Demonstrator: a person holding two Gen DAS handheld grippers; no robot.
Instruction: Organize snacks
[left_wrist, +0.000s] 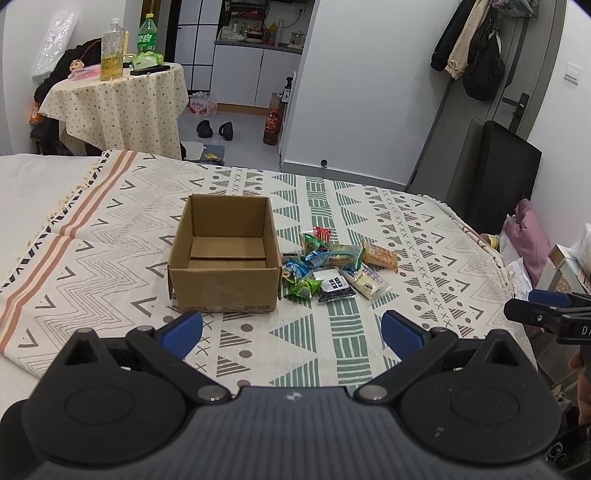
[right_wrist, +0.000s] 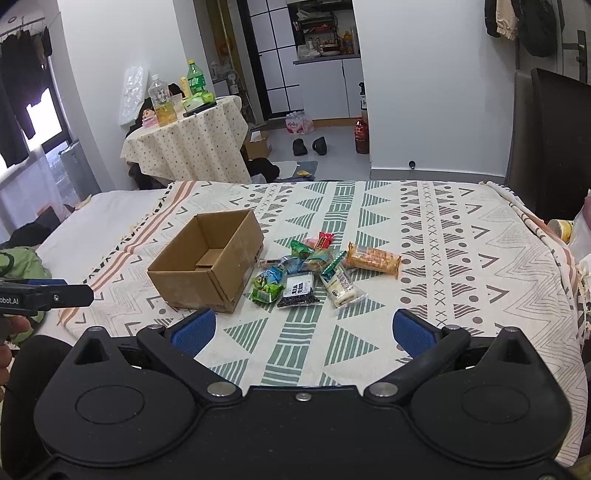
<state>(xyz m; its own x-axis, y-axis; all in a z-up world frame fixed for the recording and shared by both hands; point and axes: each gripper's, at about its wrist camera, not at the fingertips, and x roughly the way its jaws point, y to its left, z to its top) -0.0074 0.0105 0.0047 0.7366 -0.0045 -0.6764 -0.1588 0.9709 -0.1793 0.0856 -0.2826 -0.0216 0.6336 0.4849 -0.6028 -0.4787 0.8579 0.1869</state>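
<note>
On the patterned bed cover, the snack pile (right_wrist: 314, 269) lies at twelve o'clock of the right claw (right_wrist: 303, 332), just right of the empty cardboard box (right_wrist: 207, 264); both claws hang spread, holding nothing; the left claw (left_wrist: 291, 332) faces the box, so the right seems nearer.

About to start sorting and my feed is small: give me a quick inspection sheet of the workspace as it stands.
Surface: bed under a patterned blanket, flat where the work is.
Job's things: open cardboard box, nothing inside but its bottom flaps; pile of snack packets lying beside it on the blanket, none boxed yet.
Clutter: nothing seen on the blanket besides these.
Grippers: left gripper open, holding nothing, short of the box; right gripper open, holding nothing, short of the pile.
Cables: nothing seen.
Surroundings: round table with bottles, shoes on the floor, coats on the door.
</note>
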